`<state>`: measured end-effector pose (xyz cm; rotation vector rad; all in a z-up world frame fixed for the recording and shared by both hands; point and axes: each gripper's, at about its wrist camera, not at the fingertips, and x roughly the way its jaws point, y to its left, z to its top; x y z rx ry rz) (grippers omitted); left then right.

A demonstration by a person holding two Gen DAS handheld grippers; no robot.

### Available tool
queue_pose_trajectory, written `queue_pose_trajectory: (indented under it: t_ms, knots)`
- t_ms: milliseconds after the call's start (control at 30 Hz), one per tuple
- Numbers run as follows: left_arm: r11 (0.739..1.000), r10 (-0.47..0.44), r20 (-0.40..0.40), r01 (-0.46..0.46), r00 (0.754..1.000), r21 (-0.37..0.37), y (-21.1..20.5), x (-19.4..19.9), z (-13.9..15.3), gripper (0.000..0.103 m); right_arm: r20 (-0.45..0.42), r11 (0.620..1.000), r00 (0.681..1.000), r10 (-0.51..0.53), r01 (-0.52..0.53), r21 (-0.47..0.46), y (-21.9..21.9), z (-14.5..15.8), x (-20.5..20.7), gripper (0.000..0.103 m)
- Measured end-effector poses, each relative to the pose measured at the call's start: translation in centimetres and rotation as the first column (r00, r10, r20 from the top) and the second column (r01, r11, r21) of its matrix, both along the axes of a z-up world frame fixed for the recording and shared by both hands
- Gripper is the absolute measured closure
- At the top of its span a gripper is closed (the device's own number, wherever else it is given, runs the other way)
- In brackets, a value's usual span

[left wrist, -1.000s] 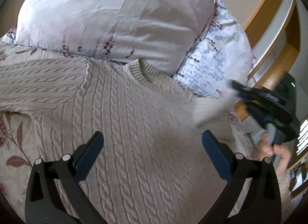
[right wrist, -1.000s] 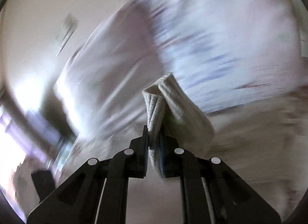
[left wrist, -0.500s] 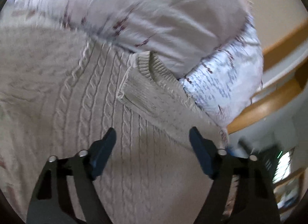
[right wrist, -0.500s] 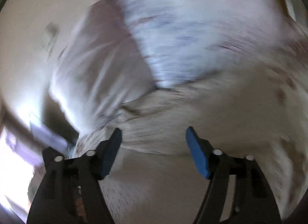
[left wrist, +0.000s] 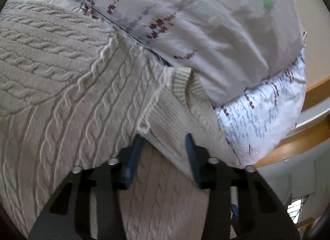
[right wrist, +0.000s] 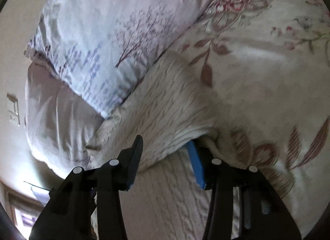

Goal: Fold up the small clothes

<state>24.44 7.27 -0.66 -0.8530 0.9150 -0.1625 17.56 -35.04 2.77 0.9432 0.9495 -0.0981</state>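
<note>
A beige cable-knit sweater (left wrist: 72, 105) lies flat on the bed. One sleeve (left wrist: 171, 120) is folded across its chest, with the ribbed cuff (left wrist: 181, 83) near the collar. My left gripper (left wrist: 164, 147) straddles that sleeve; its jaws are closing with the sleeve between them and are not clamped. In the right wrist view my right gripper (right wrist: 165, 153) is at the folded shoulder edge of the sweater (right wrist: 165, 105). Its jaws are closing too. The thick fold fills the gap and covers the tip of the blue right pad (right wrist: 196, 167).
Two pillows (left wrist: 216, 23) (left wrist: 264, 116) are stacked against the sweater's collar end, and a wooden bed frame (left wrist: 288, 145) runs behind them. A floral sheet (right wrist: 257, 64) spreads to the right of the sweater. A wall switch (right wrist: 13, 109) shows at the far left.
The right gripper let go of the sleeve cuff, leaving the sleeve across the chest, and dropped to the shoulder fold. The left gripper rolled, came down onto the sleeve and narrowed.
</note>
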Motion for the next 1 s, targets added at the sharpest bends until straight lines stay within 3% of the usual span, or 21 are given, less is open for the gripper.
queue_pose_trajectory:
  t_ms: [67, 133, 400, 500, 600, 700, 767, 867, 933, 1000]
  knots:
    - [1.000, 0.015, -0.007, -0.015, 1.000, -0.003, 0.4, 0.5, -0.4, 0.091, -0.005, 1.000, 1.000, -0.008, 0.008, -0.016, -0.2, -0.3, 0.2, 0.077]
    - [1.000, 0.014, -0.002, -0.014, 1.000, -0.020, 0.7, 0.8, -0.7, 0.094, 0.011, 1.000, 1.000, -0.006, 0.006, -0.017, -0.4, -0.2, 0.1, 0.088]
    - [0.998, -0.049, 0.103, 0.046, 0.993, 0.031, 0.8, -2.3, 1.7, 0.096, 0.117, 0.997, 0.993, -0.001, 0.011, -0.081, -0.3, 2.6, -2.0, 0.093]
    - [0.995, -0.064, 0.085, 0.056, 0.994, 0.087, 0.6, -2.8, 1.3, 0.095, 0.071, 0.994, 0.997, -0.013, 0.021, -0.111, -0.3, 1.7, -2.2, 0.093]
    - [0.995, -0.053, 0.025, 0.050, 0.998, 0.083, 0.7, -2.2, -0.3, 0.095, 0.012, 0.994, 0.999, -0.032, 0.033, -0.104, -0.4, 0.2, -2.1, 0.094]
    - [0.994, -0.067, 0.032, 0.064, 0.997, 0.089, 0.8, -2.2, -0.6, 0.092, 0.006, 0.993, 0.999, -0.032, 0.033, -0.116, -0.4, 0.2, -2.2, 0.093]
    - [0.995, -0.073, 0.037, 0.070, 0.997, 0.064, 1.3, -2.8, -0.1, 0.078, 0.007, 0.994, 0.999, -0.032, 0.032, -0.100, -0.5, 0.6, -2.5, 0.086]
    - [0.994, -0.102, 0.076, 0.098, 0.992, 0.055, 2.7, -4.7, 1.3, 0.052, 0.037, 0.995, 0.999, -0.023, 0.026, -0.093, -0.6, 1.5, -3.2, 0.062]
    - [0.992, -0.111, 0.105, 0.103, 0.988, 0.072, 4.2, -6.4, 2.3, 0.047, 0.067, 0.993, 0.998, -0.003, 0.011, -0.118, -0.3, 2.5, -3.9, 0.048]
    - [0.992, -0.098, 0.121, 0.087, 0.988, 0.090, 6.1, -8.0, 3.0, 0.046, 0.080, 0.990, 0.997, 0.017, -0.006, -0.142, 0.3, 3.1, -4.3, 0.042]
